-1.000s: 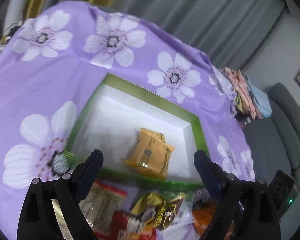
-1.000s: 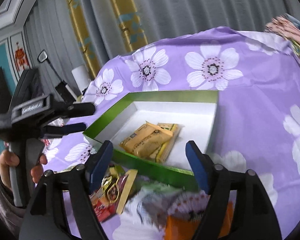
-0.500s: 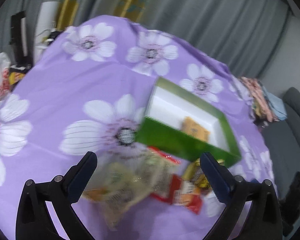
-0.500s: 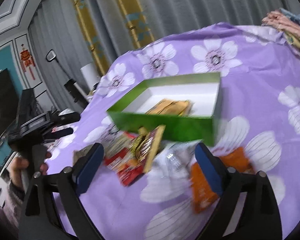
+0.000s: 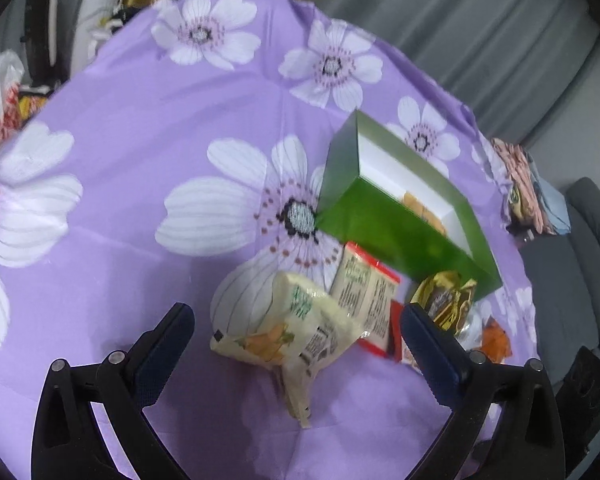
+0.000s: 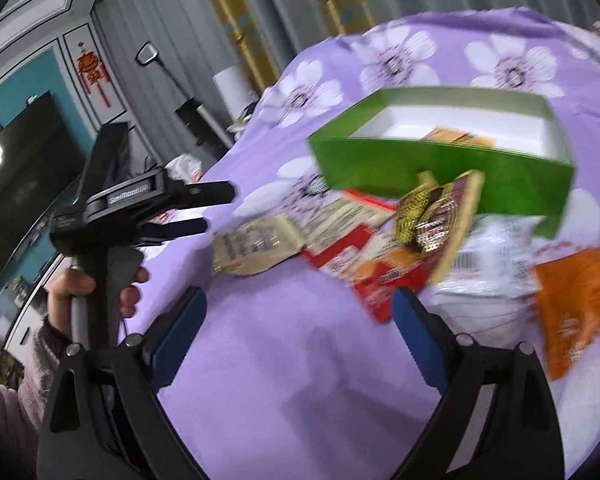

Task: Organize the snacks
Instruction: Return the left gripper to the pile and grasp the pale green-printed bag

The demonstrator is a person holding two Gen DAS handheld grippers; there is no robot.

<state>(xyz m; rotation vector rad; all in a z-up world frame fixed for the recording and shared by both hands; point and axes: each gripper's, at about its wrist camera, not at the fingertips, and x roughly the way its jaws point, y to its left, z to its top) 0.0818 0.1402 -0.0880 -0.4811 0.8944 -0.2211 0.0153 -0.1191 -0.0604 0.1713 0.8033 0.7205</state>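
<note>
Both grippers have drawn back from the green box point(image 5: 384, 224) toward the loose snack packets point(image 5: 296, 320), their empty jaws having just opened wider.

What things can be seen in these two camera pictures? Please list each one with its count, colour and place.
box: 1, green outside, white inside, on the cloth, behind the loose snacks
packets in box: at least 1, yellow-orange, count unclear
pale packet: 1, cream, in front of the left gripper
red-edged packet: 1, beige with red border, beside the pale packet
gold-brown packet: 1, propped against the box front
orange packet: 1, right of the pile
white packet: 1, blurred, between the red and orange ones
tablecloth: 1, purple with white flowers
left gripper: black, blue pads, open
right gripper: black, blue pads, open
hand: 1, holding the left gripper's handle
</note>
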